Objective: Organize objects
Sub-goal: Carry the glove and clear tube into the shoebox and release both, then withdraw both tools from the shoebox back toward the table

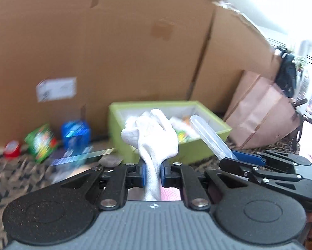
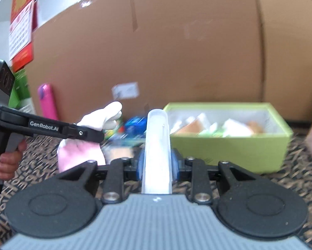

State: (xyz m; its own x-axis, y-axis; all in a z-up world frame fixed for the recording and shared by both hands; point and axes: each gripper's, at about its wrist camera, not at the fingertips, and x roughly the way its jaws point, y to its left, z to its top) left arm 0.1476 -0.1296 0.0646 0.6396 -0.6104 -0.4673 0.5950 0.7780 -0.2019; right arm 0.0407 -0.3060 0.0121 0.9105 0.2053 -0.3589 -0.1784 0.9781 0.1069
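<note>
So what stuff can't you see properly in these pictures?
- Things inside the green box: blurred in both views, so no telling what they are.
- Blue packet and green packet: left wrist view, print smeared by motion blur.
- White glove: its lower end is hidden behind the left gripper.

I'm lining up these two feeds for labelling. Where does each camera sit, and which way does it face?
Left wrist: on the left tongs, facing forward over their fingers, shut on a white glove, toward the green box and cardboard wall; the right tongs show at right.
Right wrist: on the right tongs, shut on a clear plastic tube, facing the same box; the left tongs and a hand show at left.
Shared: box, cardboard, glove, tube, patterned carpet.
</note>
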